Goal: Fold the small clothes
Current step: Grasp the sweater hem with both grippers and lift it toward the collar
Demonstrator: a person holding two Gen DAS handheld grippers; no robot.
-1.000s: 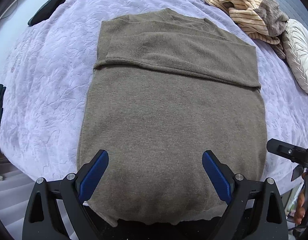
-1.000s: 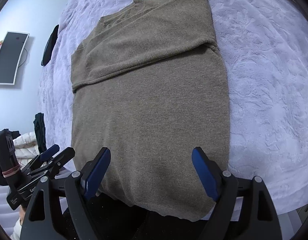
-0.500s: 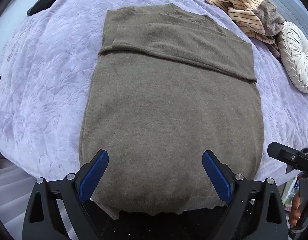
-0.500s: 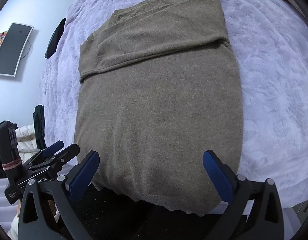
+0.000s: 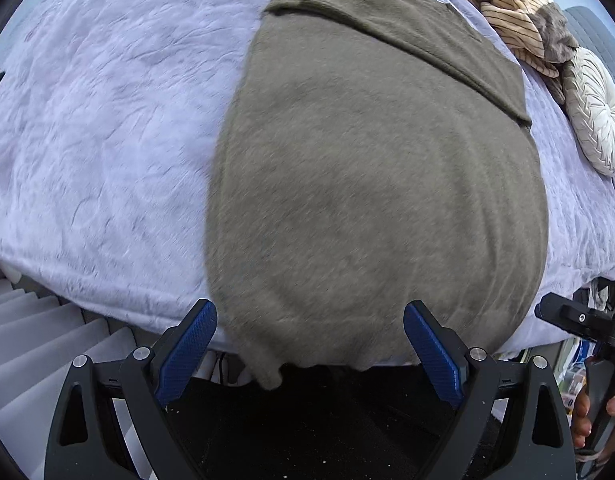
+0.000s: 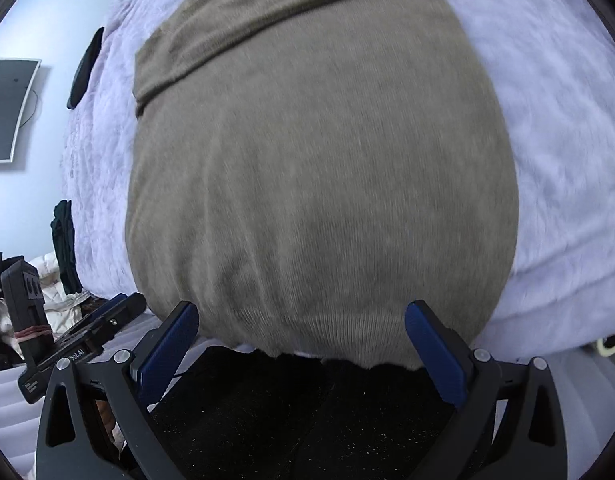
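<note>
One sweater (image 5: pixel 371 184) – one round cushion (image 5: pixel 597 120) – two grippers, left (image 5: pixel 309 354) and right (image 6: pixel 301 350).

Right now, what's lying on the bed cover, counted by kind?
Sweaters: 1, the brown sweater
Striped garments: 1, the crumpled striped garment
Cushions: 1, the round white cushion
Dark items at the far edge: 1, the dark object, too unclear to name
Total: 4

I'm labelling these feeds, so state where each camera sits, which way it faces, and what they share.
Left wrist: on the left gripper, facing steeply down at the sweater's near hem on the bed cover; its open jaws show, plus a hand holding the other tool.
Right wrist: on the right gripper, facing down at the same hem; its open jaws show, with the left tool beside it.
Shared: the sweater, the cover, and each other's gripper.
</note>
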